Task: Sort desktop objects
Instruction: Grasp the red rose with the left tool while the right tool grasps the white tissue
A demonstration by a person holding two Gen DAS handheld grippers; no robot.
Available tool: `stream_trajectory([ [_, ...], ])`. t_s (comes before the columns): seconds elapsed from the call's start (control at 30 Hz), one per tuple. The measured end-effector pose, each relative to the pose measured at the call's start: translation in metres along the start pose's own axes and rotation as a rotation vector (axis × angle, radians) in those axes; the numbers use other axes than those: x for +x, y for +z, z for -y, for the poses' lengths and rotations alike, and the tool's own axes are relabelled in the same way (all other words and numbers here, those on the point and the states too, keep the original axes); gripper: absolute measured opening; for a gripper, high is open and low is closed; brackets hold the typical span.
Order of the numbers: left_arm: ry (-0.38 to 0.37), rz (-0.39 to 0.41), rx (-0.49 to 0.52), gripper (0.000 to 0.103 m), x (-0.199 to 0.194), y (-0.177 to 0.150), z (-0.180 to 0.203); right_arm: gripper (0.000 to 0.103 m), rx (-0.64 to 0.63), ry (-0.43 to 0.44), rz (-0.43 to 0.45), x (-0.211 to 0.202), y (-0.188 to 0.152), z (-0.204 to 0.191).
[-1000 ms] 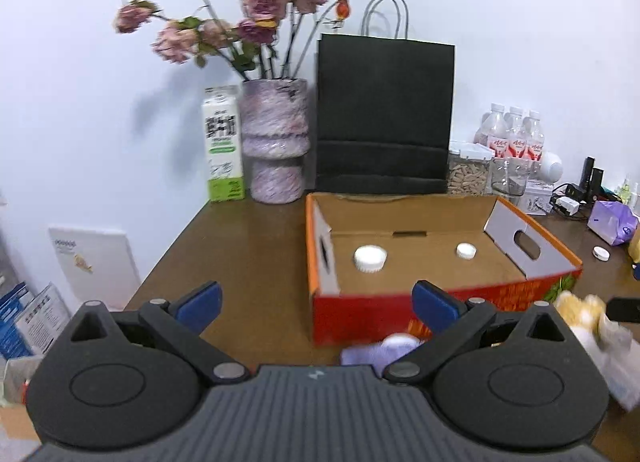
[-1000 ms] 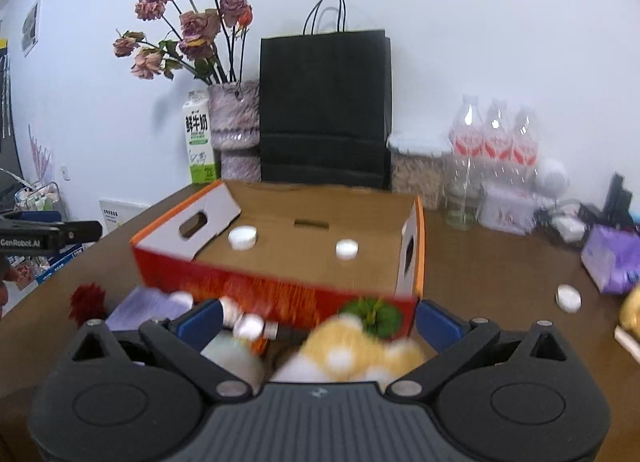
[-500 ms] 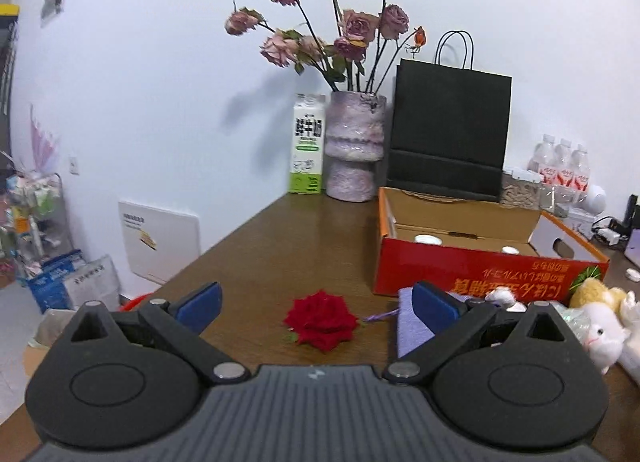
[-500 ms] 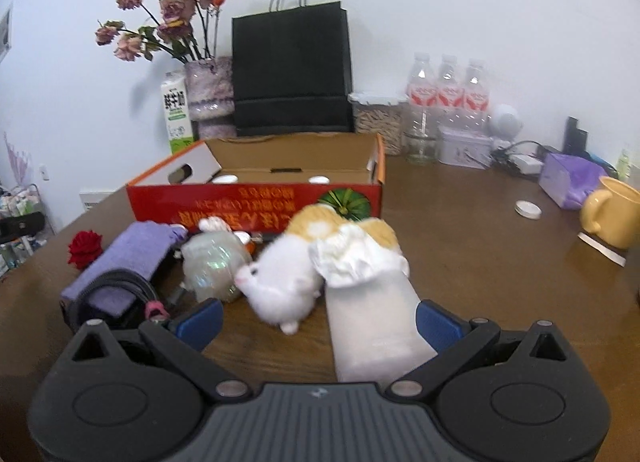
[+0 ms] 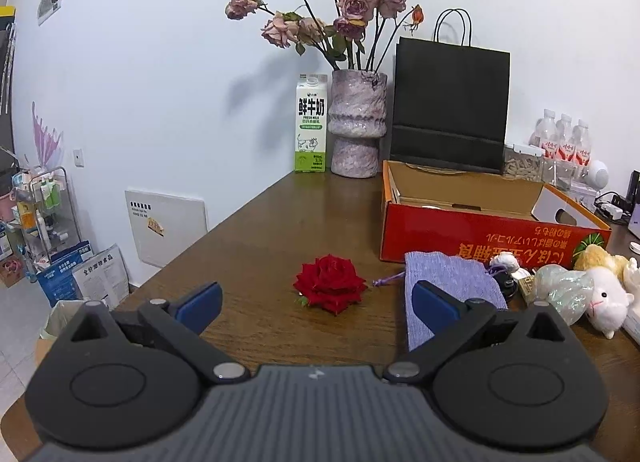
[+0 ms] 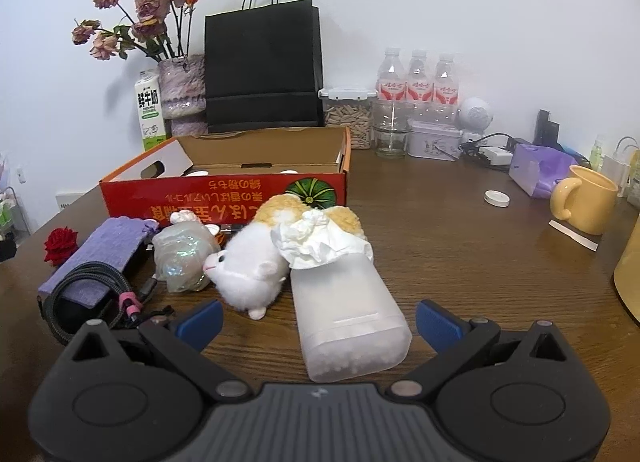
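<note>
Red cardboard box (image 5: 480, 234) has receded as I pulled back, so both my left hand-held gripper (image 5: 316, 302) and right hand-held gripper (image 6: 318, 320) gape empty over unsorted clutter, red rose (image 5: 330, 282) ahead.

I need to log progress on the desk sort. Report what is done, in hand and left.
Done: only two white caps lie in the cardboard box. In hand: nothing; the left gripper and right gripper are both open and empty. Left: the red rose, purple pouch, white plush, tissue container and coiled cable lie on the table.
</note>
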State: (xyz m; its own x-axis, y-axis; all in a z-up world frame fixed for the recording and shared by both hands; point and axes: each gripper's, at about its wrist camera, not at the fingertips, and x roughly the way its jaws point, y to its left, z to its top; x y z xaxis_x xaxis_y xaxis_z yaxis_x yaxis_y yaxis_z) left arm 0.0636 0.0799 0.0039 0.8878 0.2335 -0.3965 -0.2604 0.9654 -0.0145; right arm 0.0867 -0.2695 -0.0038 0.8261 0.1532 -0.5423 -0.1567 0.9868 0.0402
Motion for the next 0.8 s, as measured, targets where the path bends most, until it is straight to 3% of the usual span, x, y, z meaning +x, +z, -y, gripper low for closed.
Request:
stream_trajectory([
  [0.33, -0.007, -0.036, 0.006, 0.103, 0.019, 0.005, 0.001, 0.093, -0.04, 0.009, 0.031, 0.02, 0.016, -0.004],
  [0.8, 0.027, -0.085, 0.048, 0.102, 0.066, 0.022, 0.003, 0.069, -0.066, 0.007, 0.026, 0.053, 0.035, -0.005],
])
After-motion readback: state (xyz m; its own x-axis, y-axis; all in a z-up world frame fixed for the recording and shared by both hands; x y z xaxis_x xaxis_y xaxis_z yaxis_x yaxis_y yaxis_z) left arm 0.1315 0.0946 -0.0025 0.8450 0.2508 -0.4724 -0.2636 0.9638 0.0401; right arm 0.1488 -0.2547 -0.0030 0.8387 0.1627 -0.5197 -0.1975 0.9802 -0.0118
